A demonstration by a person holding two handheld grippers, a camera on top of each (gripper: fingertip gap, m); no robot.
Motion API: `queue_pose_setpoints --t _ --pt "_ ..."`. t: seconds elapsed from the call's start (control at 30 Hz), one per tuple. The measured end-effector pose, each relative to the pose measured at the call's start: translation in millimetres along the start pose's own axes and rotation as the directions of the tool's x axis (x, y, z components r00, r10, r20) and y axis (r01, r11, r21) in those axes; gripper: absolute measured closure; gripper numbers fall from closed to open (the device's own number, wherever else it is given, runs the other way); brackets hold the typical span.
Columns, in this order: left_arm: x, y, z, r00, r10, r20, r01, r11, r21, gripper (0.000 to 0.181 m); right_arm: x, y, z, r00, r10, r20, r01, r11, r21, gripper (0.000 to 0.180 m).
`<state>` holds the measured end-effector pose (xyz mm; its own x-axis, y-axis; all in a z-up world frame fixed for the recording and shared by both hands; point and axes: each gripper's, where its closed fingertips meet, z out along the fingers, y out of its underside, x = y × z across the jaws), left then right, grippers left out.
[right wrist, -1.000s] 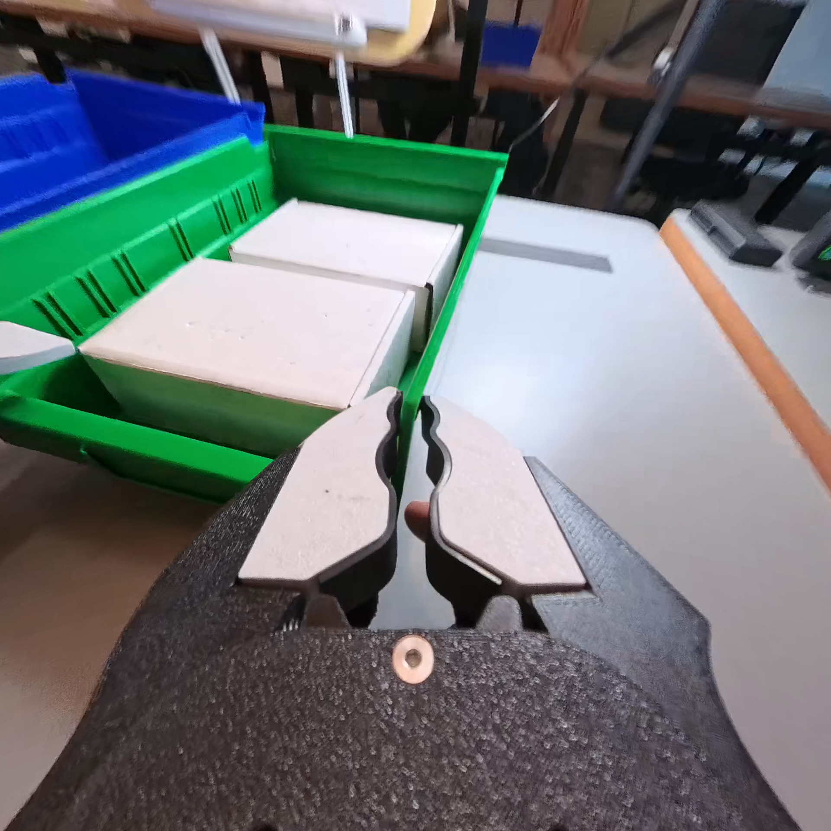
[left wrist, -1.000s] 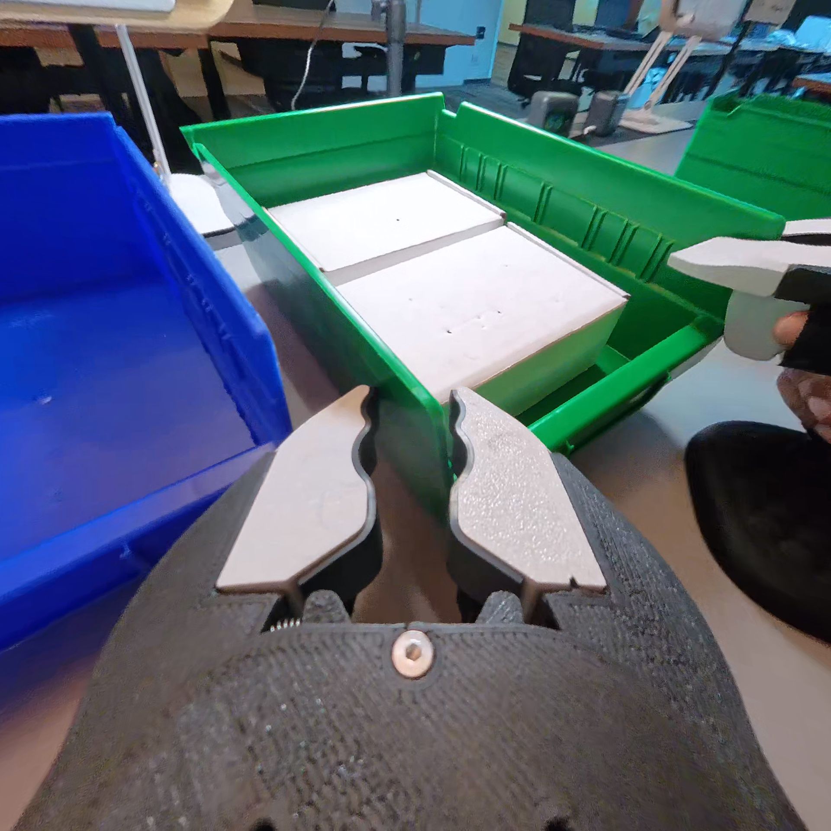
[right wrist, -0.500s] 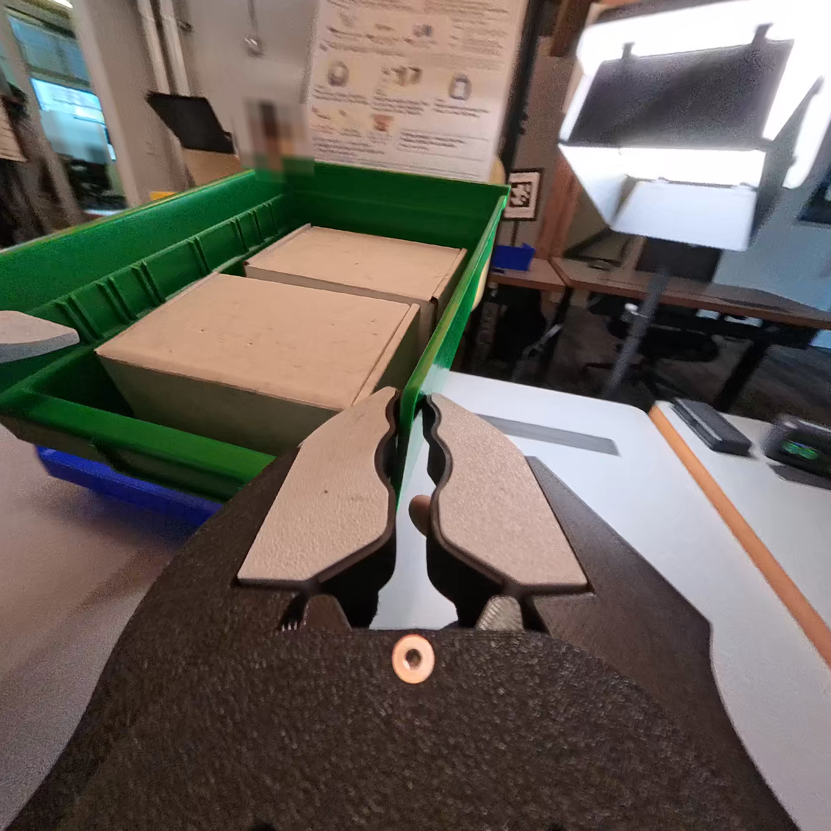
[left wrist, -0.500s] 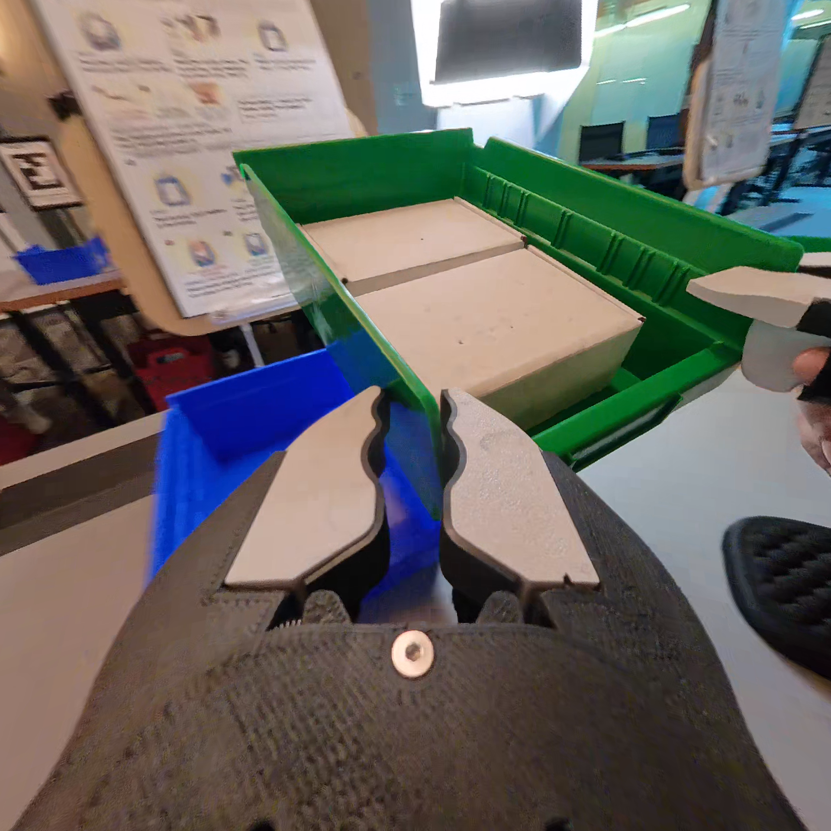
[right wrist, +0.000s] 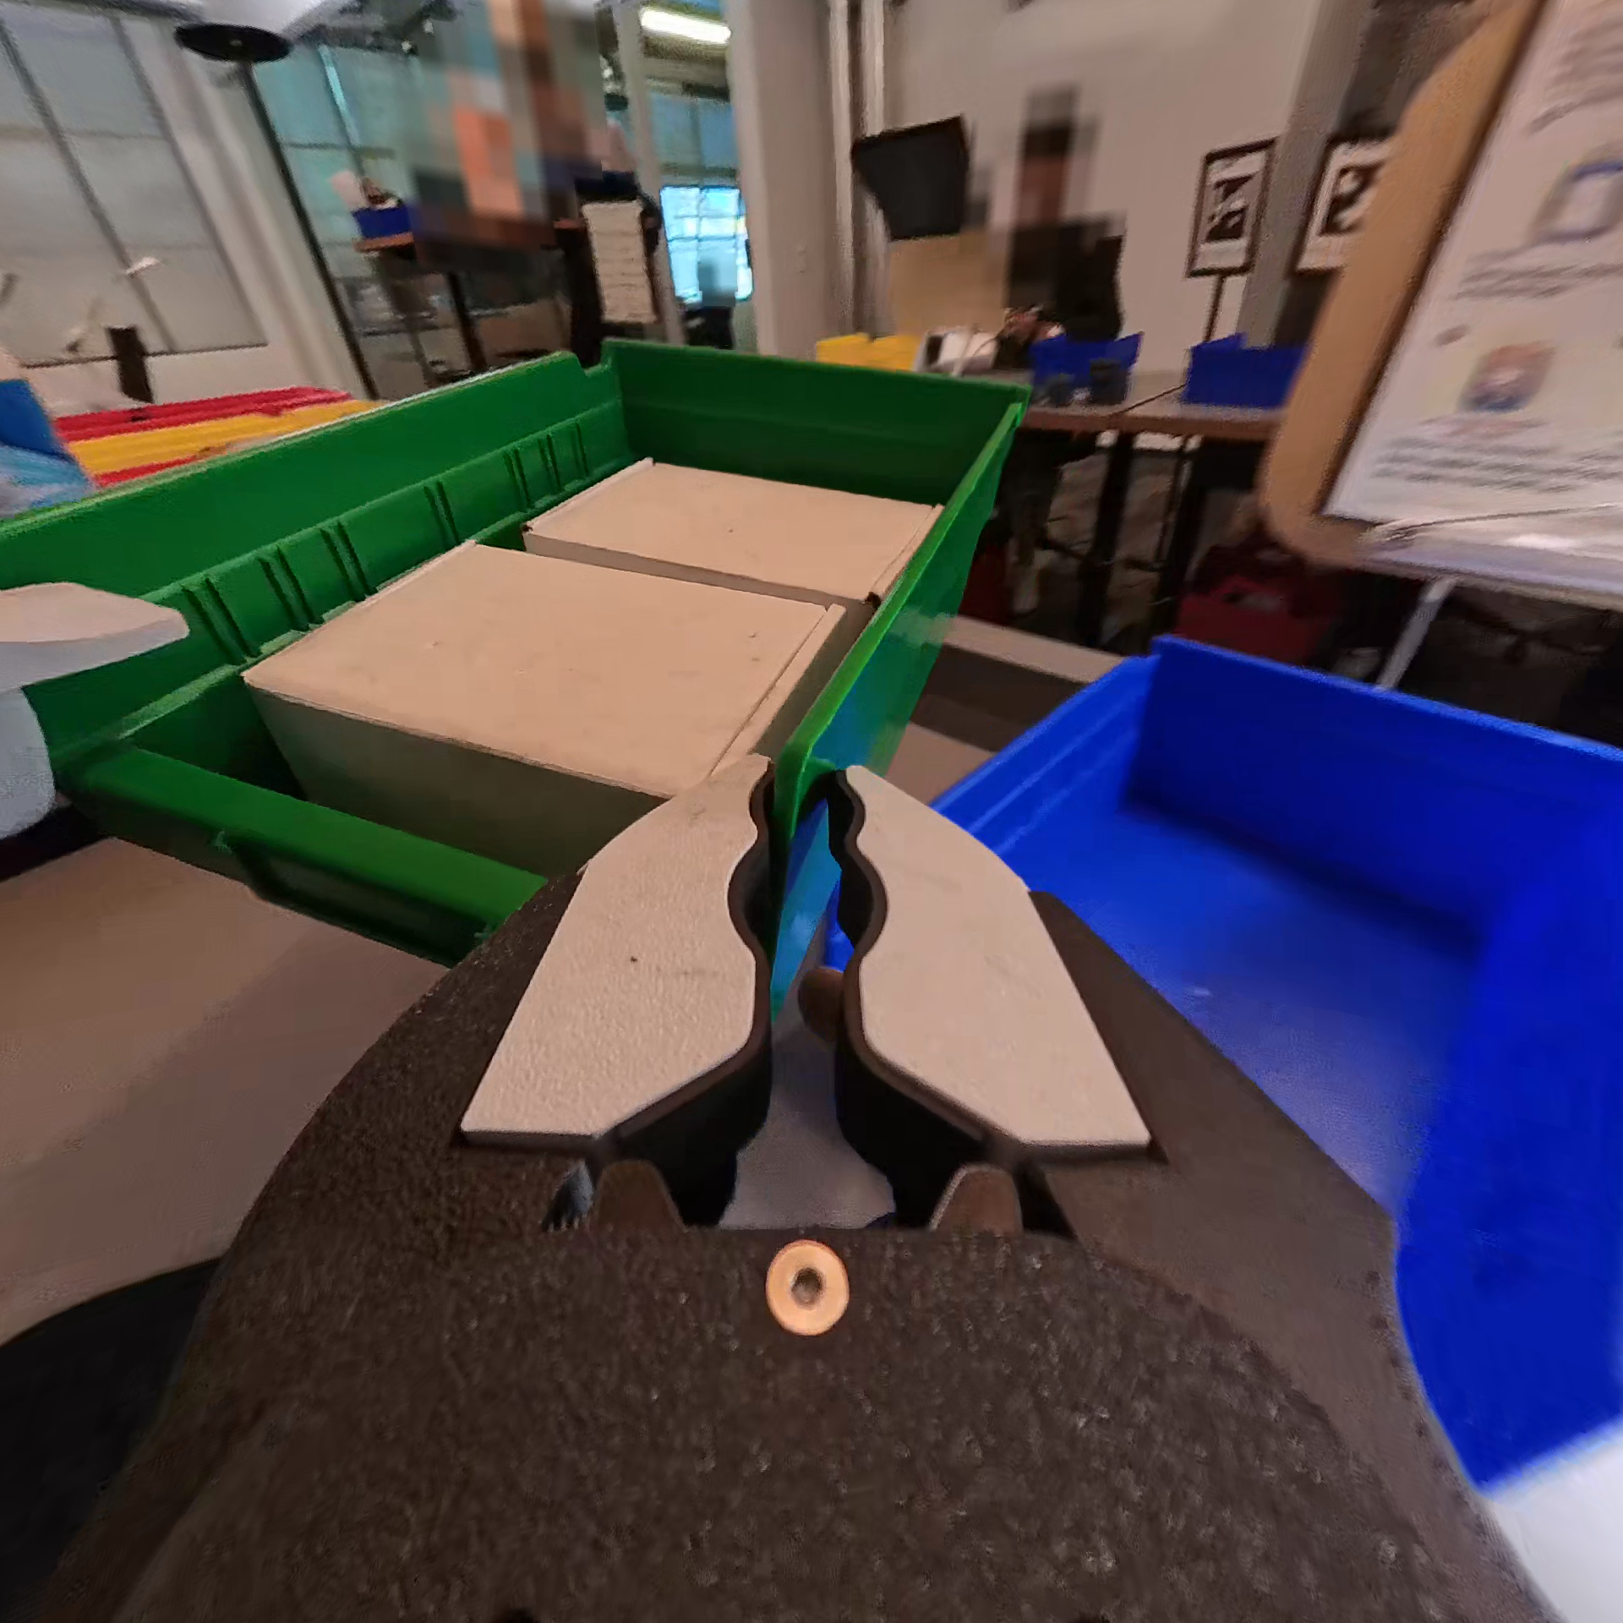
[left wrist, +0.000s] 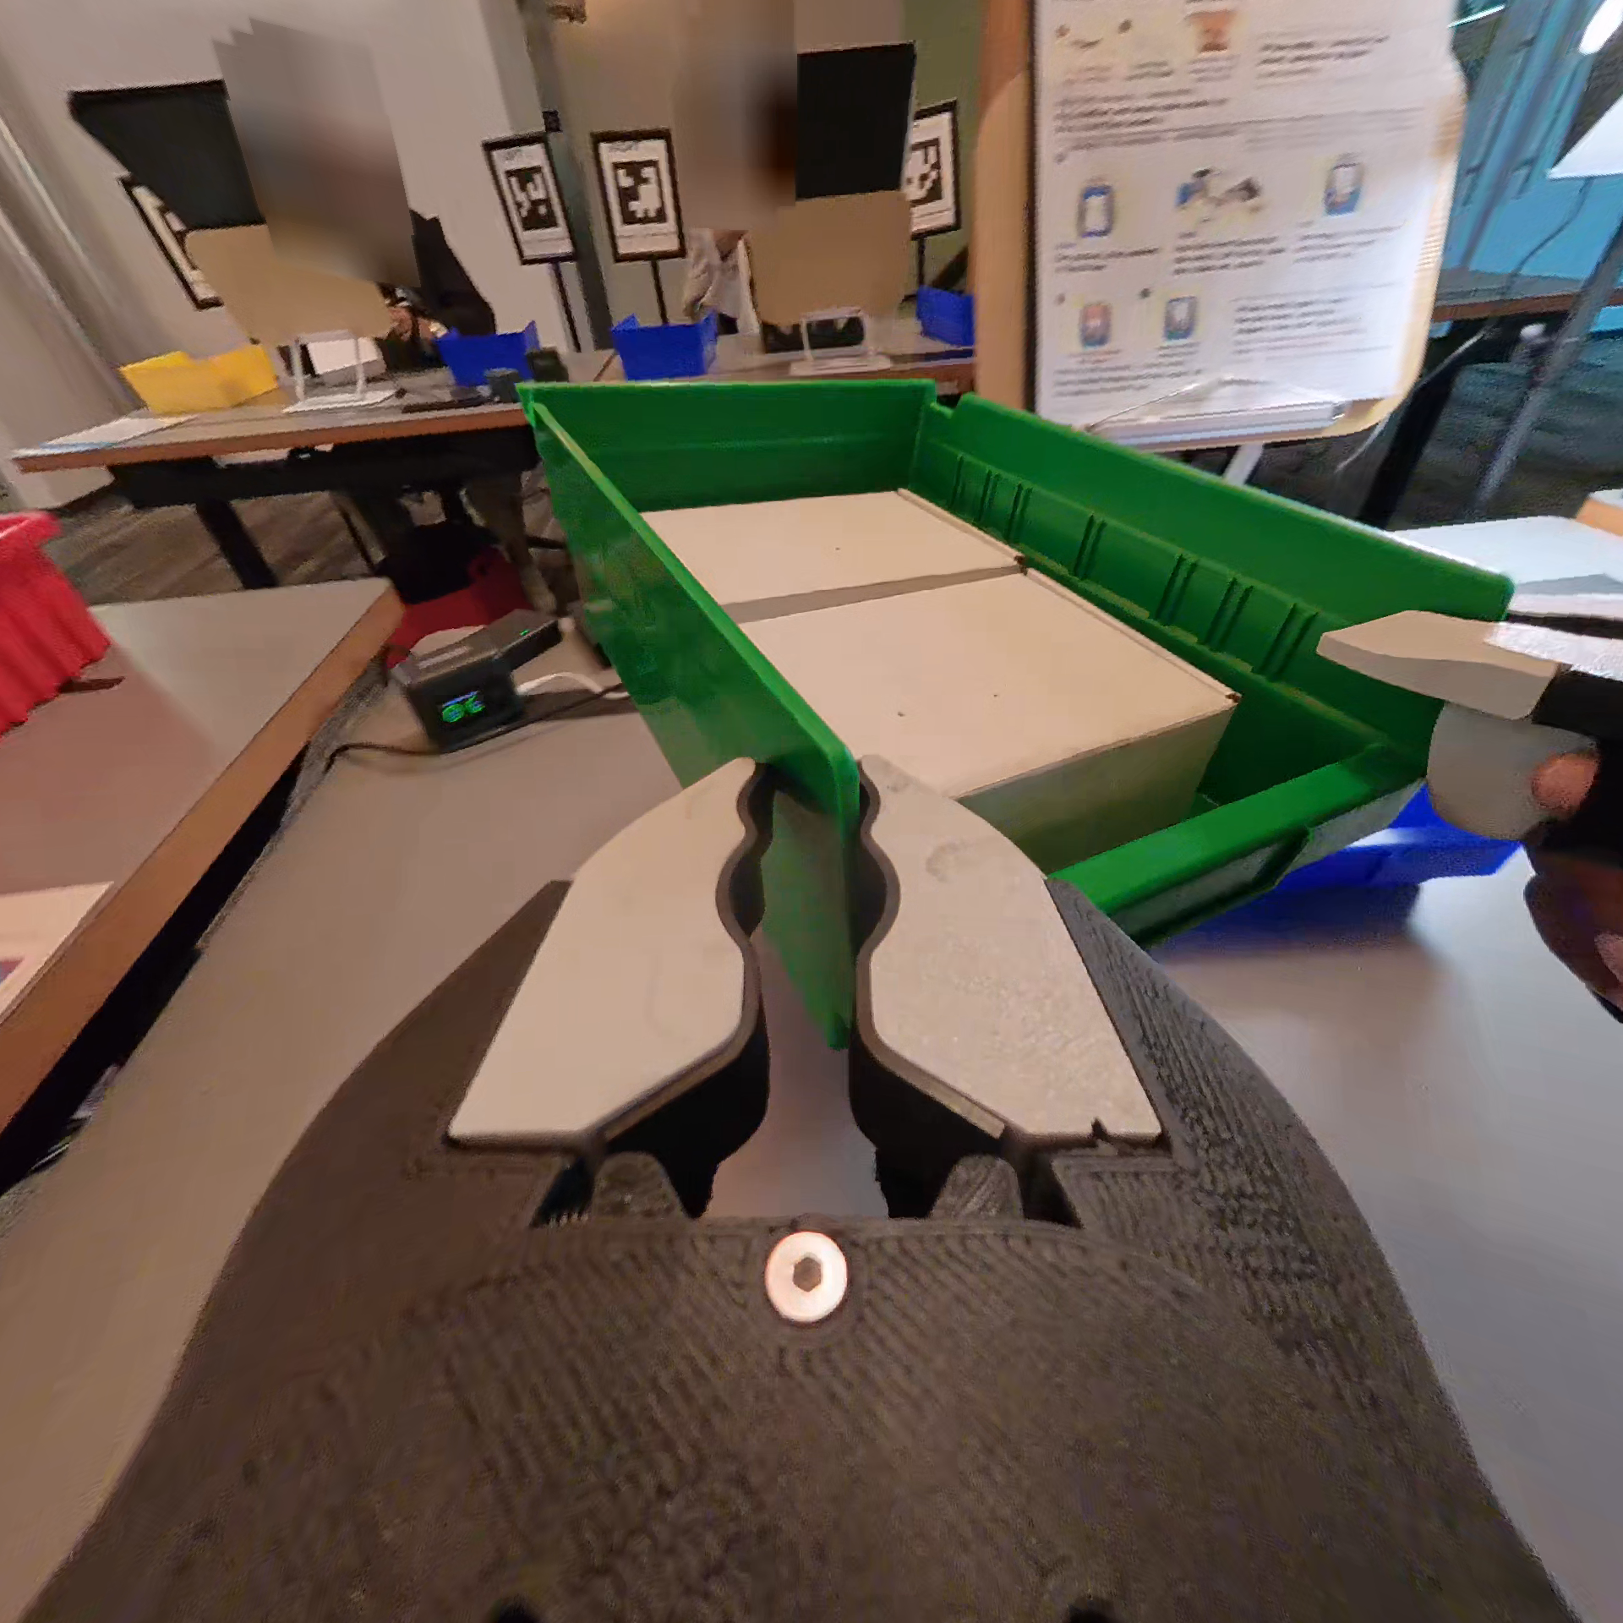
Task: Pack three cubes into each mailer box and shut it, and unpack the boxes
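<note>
The green bin (left wrist: 1142,562) hung above the desk (left wrist: 457,843), its side walls pinched by both tongs. Two shut boxes (left wrist: 975,667) (left wrist: 817,544) lay inside, at 1 o'clock from the left tongs (left wrist: 808,777) and 11 o'clock from the right tongs (right wrist: 801,777). A blue bin (right wrist: 1317,878) sat at 3 o'clock.

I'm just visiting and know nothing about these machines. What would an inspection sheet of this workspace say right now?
Surface: grey table, bare where visible.
Job's things: green bin held up off the table, two shut mailer boxes side by side inside; blue bin partly under it; no cubes in view.
Clutter: small black device with a lit display.
Grippers: left gripper clamps the bin's left wall; right gripper clamps the right wall.
Cables: black cable from the device.
Surroundings: instruction poster, other tables, coloured bins, marker signs.
</note>
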<state>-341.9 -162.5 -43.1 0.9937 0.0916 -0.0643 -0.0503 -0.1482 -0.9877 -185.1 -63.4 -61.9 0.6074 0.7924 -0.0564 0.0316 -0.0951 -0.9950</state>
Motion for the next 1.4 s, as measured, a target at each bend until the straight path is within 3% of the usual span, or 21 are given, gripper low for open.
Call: queue_pose_setpoints --t 0.2,0.47,0.63,0.73,0.83,0.97,1.03,1.13,1.2,1.4 --pt "-58.5 56.4 5.0 0.999 -0.045 0.030 0.047 0.996 -0.069 0.168 -47.8 56.8 45.5 0.997 -0.015 0.071 0.023 0.994 -0.104 0.168" --pt "-43.7 122.0 44.8 0.990 -0.129 -0.056 0.125 0.990 -0.070 0.167 -23.5 103.1 47.7 0.997 -0.049 0.062 0.057 0.987 -0.148 0.165" --pt "-25.3 132.1 54.6 0.993 -0.013 -0.115 -0.004 0.989 -0.146 0.160 -7.4 107.5 25.3 0.969 -0.185 0.165 0.217 0.956 -0.199 0.157" --pt "-25.2 105.4 42.0 0.990 0.049 -0.131 -0.061 0.994 -0.086 0.149 13.9 89.4 4.3 0.945 -0.223 0.240 0.277 0.935 -0.222 0.132" --pt "0.3 81.3 28.4 0.951 0.133 -0.278 -0.166 0.981 -0.100 0.135 47.6 93.9 -5.9 0.888 -0.342 0.308 0.437 0.837 -0.330 0.129" --pt "51.0 113.8 35.4 0.828 0.257 -0.498 -0.433 0.858 -0.277 0.126 81.7 147.6 -2.0 0.757 -0.453 0.470 0.653 0.519 -0.552 0.116" --pt "63.0 144.6 44.4 0.778 0.289 -0.557 -0.543 0.756 -0.366 0.122 83.0 167.0 3.3 0.702 -0.477 0.529 0.711 0.414 -0.569 0.125" --pt "71.6 172.3 54.7 0.710 0.341 -0.616 -0.652 0.649 -0.391 0.125 89.9 179.1 5.3 0.662 -0.511 0.548 0.740 0.335 -0.583 0.145" --pt "68.1 177.6 61.0 0.671 0.409 -0.618 -0.712 0.586 -0.386 0.135 91.6 179.0 -0.2 0.673 -0.493 0.551 0.734 0.354 -0.580 0.146" --pt "79.8 181.0 68.6 0.563 0.499 -0.659 -0.807 0.502 -0.310 0.148 110.9 181.4 -47.4 0.684 -0.511 0.520 0.720 0.359 -0.594 0.149"
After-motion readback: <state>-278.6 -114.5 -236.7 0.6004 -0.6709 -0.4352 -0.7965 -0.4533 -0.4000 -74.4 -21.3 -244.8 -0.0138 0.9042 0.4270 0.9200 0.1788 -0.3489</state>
